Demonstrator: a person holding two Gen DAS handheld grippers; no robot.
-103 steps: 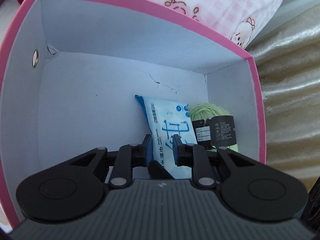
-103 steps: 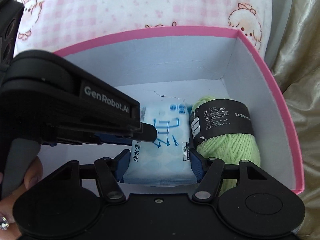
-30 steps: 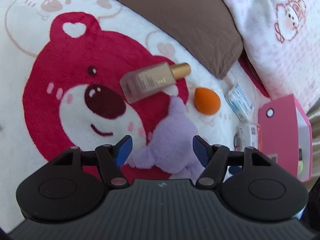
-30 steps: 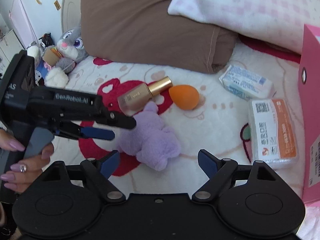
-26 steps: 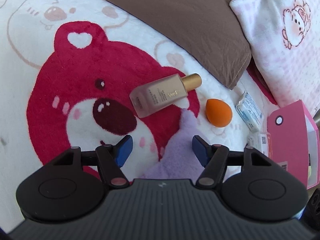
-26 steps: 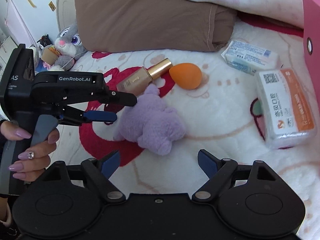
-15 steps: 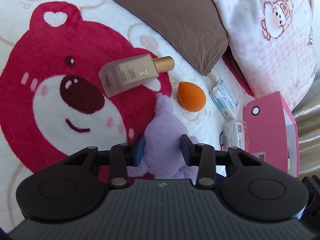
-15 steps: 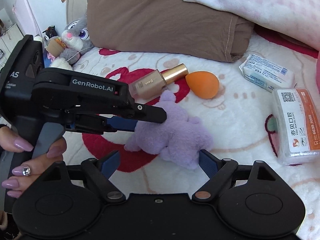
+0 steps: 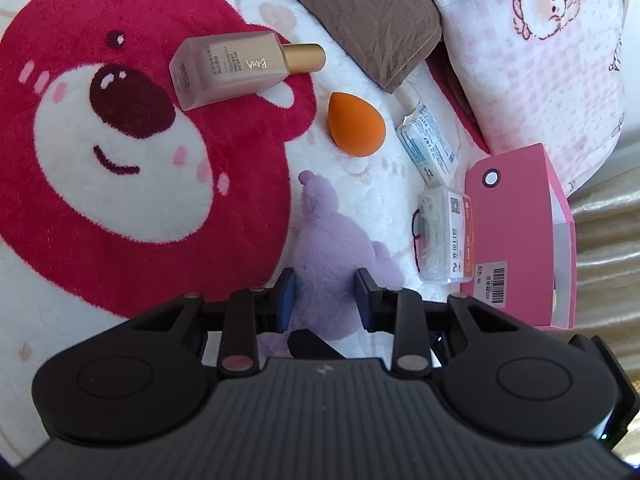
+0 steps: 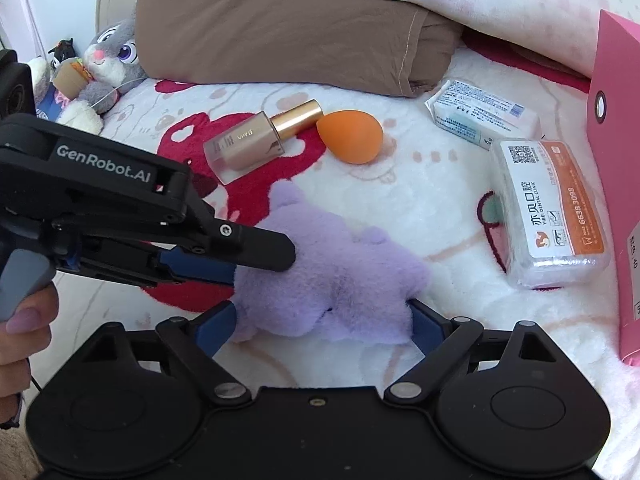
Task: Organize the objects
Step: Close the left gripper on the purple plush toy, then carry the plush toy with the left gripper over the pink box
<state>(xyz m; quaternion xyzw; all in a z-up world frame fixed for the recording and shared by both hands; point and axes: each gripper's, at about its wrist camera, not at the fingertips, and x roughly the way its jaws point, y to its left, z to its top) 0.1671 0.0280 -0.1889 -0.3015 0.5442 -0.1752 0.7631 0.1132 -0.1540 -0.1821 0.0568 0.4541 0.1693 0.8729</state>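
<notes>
A purple plush toy (image 9: 332,248) (image 10: 336,268) lies on the red bear blanket (image 9: 120,140). My left gripper (image 9: 325,300) (image 10: 260,264) has its jaws closing, and the blue pads press into the plush from both sides. My right gripper (image 10: 320,326) has its jaws opening; the fingertips flank the plush's near end without squeezing it. The pink box (image 9: 516,220) (image 10: 616,160) stands at the right. A foundation bottle (image 9: 232,68) (image 10: 252,146) and an orange sponge (image 9: 356,124) (image 10: 352,136) lie beyond the plush.
A wipes pack (image 9: 428,144) (image 10: 480,116) and a floss box (image 9: 444,236) (image 10: 552,208) lie beside the pink box. A brown pillow (image 10: 280,20) and a pink-checked pillow (image 9: 540,60) bound the far side. A stuffed bunny (image 10: 112,52) sits far left. A hand (image 10: 24,320) holds the left gripper.
The left gripper moved onto the purple plush and its jaws narrowed from wide to pressing on it. The right gripper came nearer the plush and its jaws widened slightly.
</notes>
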